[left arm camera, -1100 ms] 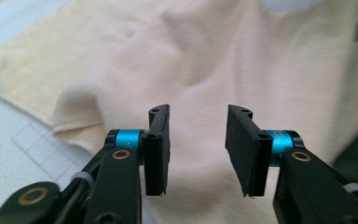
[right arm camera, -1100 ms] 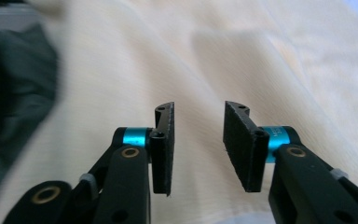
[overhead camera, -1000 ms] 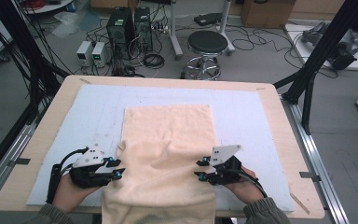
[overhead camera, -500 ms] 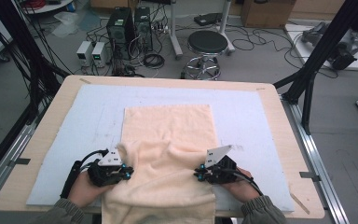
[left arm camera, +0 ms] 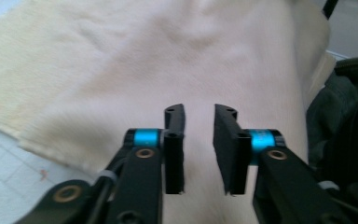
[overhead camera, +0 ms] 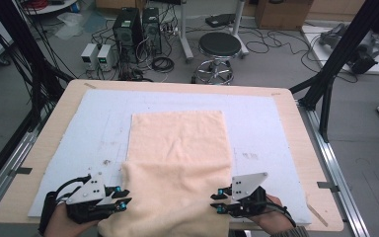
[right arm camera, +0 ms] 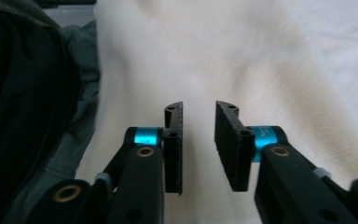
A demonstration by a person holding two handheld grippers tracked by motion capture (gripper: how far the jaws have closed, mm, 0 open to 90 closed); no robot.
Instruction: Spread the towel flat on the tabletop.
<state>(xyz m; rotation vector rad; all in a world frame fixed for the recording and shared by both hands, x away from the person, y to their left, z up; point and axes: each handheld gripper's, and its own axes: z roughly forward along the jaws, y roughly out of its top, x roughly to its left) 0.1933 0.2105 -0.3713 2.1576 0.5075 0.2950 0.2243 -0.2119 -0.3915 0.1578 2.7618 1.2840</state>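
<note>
The towel's [overhead camera: 177,163] near edge runs off the high view's bottom, and both gripper views blur its weave.

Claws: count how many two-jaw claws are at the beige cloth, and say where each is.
2. The left claw is at the soft beige cloth's near-left edge; the right claw is at its near-right edge.

1 towel [overhead camera: 177,163], 2 grippers, seemingly.
</note>
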